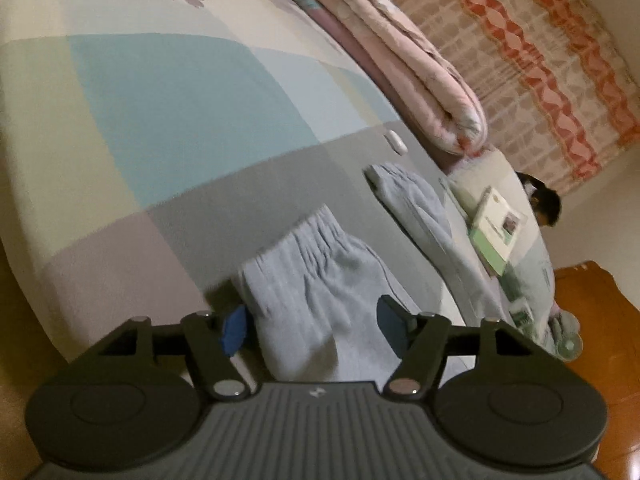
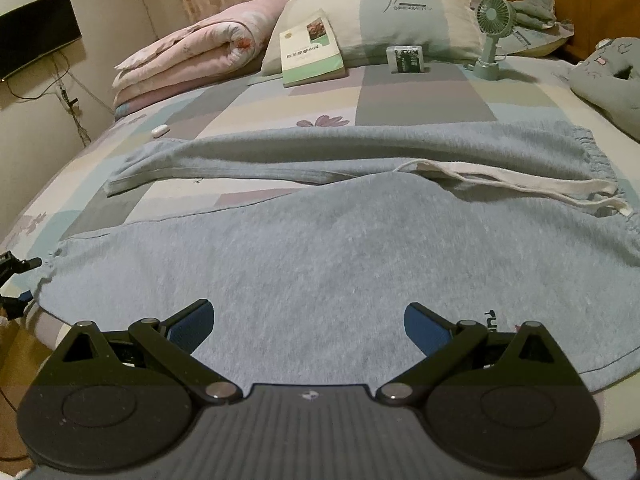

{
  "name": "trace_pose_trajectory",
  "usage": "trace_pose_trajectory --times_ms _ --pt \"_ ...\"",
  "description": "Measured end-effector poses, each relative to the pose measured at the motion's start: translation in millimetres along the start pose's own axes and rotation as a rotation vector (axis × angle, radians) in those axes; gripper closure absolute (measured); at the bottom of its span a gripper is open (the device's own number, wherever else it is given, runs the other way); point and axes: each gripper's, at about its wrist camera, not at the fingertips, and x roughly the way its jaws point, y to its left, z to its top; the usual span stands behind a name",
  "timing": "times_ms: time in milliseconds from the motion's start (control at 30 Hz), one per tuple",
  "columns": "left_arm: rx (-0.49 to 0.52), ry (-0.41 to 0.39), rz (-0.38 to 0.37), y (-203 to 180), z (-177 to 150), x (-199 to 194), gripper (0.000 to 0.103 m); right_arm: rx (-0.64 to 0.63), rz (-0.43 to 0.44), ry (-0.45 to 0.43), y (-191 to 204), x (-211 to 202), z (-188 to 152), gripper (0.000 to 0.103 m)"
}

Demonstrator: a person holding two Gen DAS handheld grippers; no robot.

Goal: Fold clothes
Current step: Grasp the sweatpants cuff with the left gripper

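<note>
Grey-blue fleece sweatpants (image 2: 320,248) lie spread across the patchwork bedsheet (image 1: 160,100), waistband and white drawstring (image 2: 520,188) to the right in the right wrist view, the two legs running off to the left. The right gripper (image 2: 308,326) hangs over the near leg with its blue pads wide apart and nothing between them; the cloth beneath is only soft blur, so I cannot tell whether the fingers touch it. The left gripper (image 1: 310,326) is at the cuff end of the near leg: gathered fabric sits between its pads (image 1: 234,330), but the pad on the right side of that view stands off the cloth, so the jaws look parted rather than clamped. That view is smeared. From the right wrist, only a sliver of this gripper shows at the left edge. Beyond the trousers, a book (image 2: 310,50) leans on the pillow (image 2: 380,24), a small fan (image 2: 492,36) stands beside it, and a folded pink quilt (image 2: 192,56) lies to the left. A person behind the pillow is mostly cut off.
</note>
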Motion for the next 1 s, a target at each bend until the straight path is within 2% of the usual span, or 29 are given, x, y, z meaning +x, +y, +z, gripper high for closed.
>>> trace_pose_trajectory --times_ms 100,167,233,267,500,567,633,733,933,967,1000 --pt "0.013 -0.009 -0.014 0 -7 -6 0.039 -0.021 0.018 0.013 4 4 -1 0.000" --pt "0.035 -0.005 0.023 -2 -6 -5 0.047 -0.051 0.037 0.018 8 7 -1 0.000" --pt "0.062 0.002 0.072 -5 -5 -5 0.070 -0.157 0.076 0.008 21 7 -4 0.006" --pt "0.077 0.004 0.091 -7 -4 -4 0.075 -0.220 0.094 0.005 29 8 -6 0.009" --pt "0.142 0.004 0.140 -16 -6 -2 0.075 -0.695 0.281 0.050 112 37 -24 0.043" --pt "0.166 0.010 0.160 -21 -6 -2 0.075 -0.819 0.307 0.070 139 52 -32 0.048" --pt "0.182 0.018 0.177 -23 -6 -4 0.075 -0.933 0.329 0.089 163 67 -41 0.059" --pt "0.193 0.022 0.180 -23 -5 -4 0.075 -1.049 0.311 0.091 188 81 -53 0.076" --pt "0.197 0.033 0.171 -22 -3 -5 0.075 -1.165 0.243 0.035 211 90 -63 0.078" --pt "0.199 0.036 0.175 -22 -2 -5 0.075 -1.174 0.233 0.030 213 90 -65 0.083" --pt "0.200 0.039 0.178 -22 -2 -5 0.077 -1.181 0.225 0.027 214 91 -66 0.098"
